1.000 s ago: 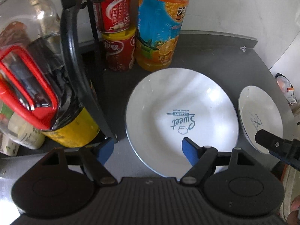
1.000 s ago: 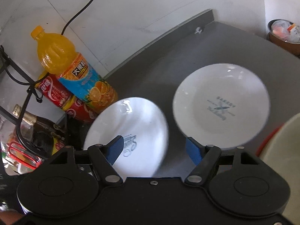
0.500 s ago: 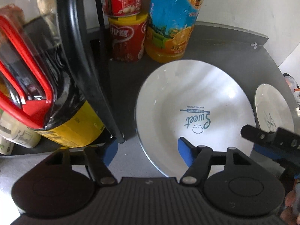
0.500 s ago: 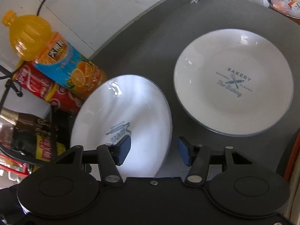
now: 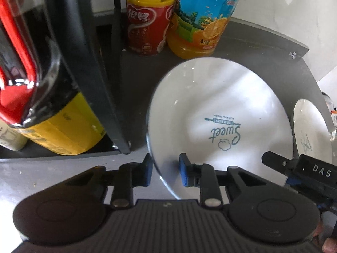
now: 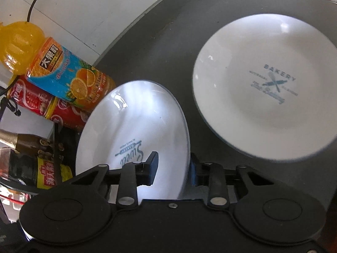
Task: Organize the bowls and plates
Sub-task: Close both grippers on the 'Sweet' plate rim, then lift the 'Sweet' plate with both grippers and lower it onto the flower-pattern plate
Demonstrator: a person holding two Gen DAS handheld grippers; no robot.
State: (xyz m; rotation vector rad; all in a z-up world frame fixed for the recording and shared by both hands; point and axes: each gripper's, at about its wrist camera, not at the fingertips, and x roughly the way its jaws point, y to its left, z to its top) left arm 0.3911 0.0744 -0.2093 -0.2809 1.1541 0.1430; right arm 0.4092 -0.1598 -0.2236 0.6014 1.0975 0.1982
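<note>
A white plate printed "Sweet" [image 5: 221, 109] lies on the dark grey counter [image 5: 252, 42]. My left gripper [image 5: 165, 170] straddles its near-left rim. Its jaws are closing, one blue pad outside the rim and one over the plate, with a small gap still showing. My right gripper [image 6: 172, 169] straddles the same plate [image 6: 134, 122] at its right rim. Its jaws are closing too, and the pads are not pressing. One of the right gripper's fingers [image 5: 273, 160] shows in the left wrist view. A second white plate printed "Bakery" [image 6: 263, 84] lies flat to the right.
An orange juice bottle [image 5: 200, 16] and stacked red cans [image 5: 147, 31] stand just behind the "Sweet" plate. A black rack post [image 5: 90, 63] and a dark bottle with a yellow label [image 5: 59, 126] crowd the left. A white tiled wall backs the counter.
Both grippers came down onto the "Sweet" plate. Their jaws narrowed from wide apart to close around its rim. Neither plate moved.
</note>
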